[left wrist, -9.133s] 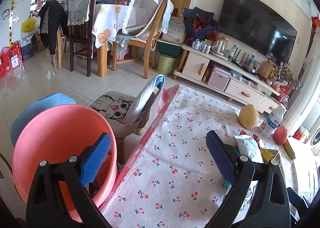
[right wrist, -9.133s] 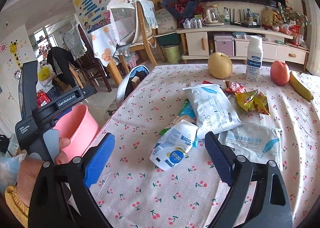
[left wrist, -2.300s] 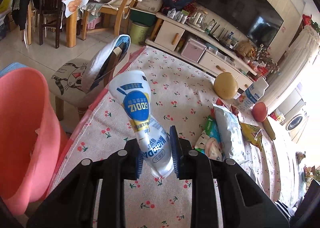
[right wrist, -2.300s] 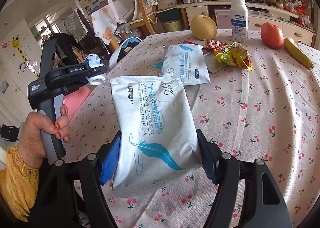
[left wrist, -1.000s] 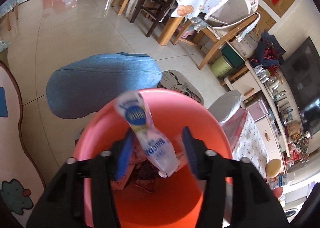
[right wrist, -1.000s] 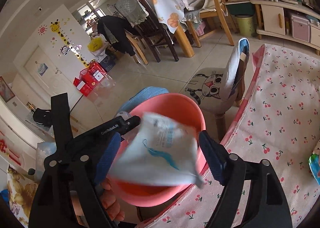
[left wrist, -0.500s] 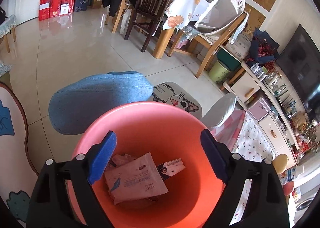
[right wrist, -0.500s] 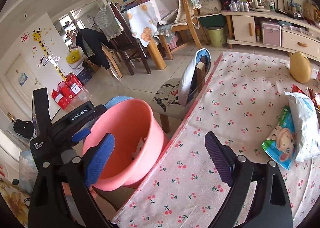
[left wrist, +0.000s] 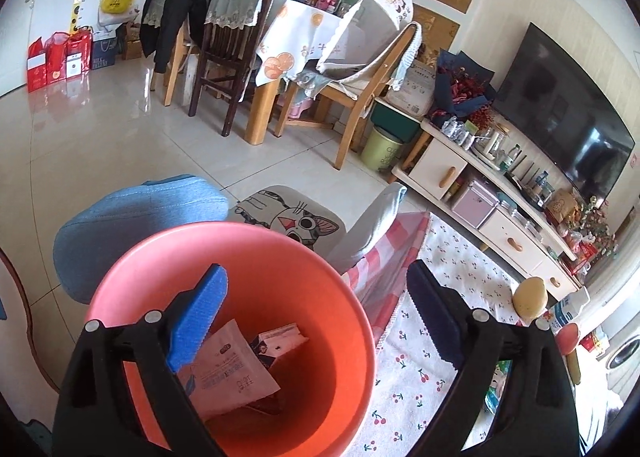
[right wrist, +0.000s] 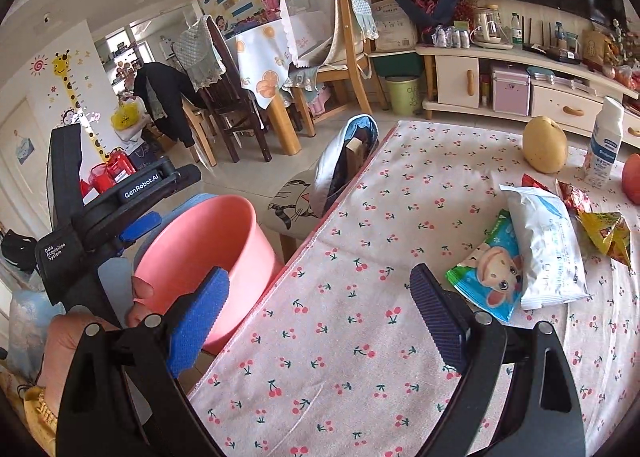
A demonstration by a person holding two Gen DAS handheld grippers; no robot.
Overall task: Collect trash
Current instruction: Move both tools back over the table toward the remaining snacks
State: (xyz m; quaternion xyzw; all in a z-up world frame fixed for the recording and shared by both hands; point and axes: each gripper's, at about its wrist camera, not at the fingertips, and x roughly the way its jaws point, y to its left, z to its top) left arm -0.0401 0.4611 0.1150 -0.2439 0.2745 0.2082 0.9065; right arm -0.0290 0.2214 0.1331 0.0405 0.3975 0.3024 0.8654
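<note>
Dropped since 1 second ago, white wipes packet (left wrist: 224,367) lying inside pink bucket (left wrist: 344,297) under left gripper (left wrist: 316,313), jaws just opened wide and empty; right gripper (right wrist: 320,313) likewise spread, holding nothing over cherry-print tablecloth (right wrist: 360,337), its view alone showing 2 packets (right wrist: 520,253) at 3 o'clock.

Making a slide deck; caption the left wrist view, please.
Open left gripper above pink bucket holding discarded wrappers.
</note>
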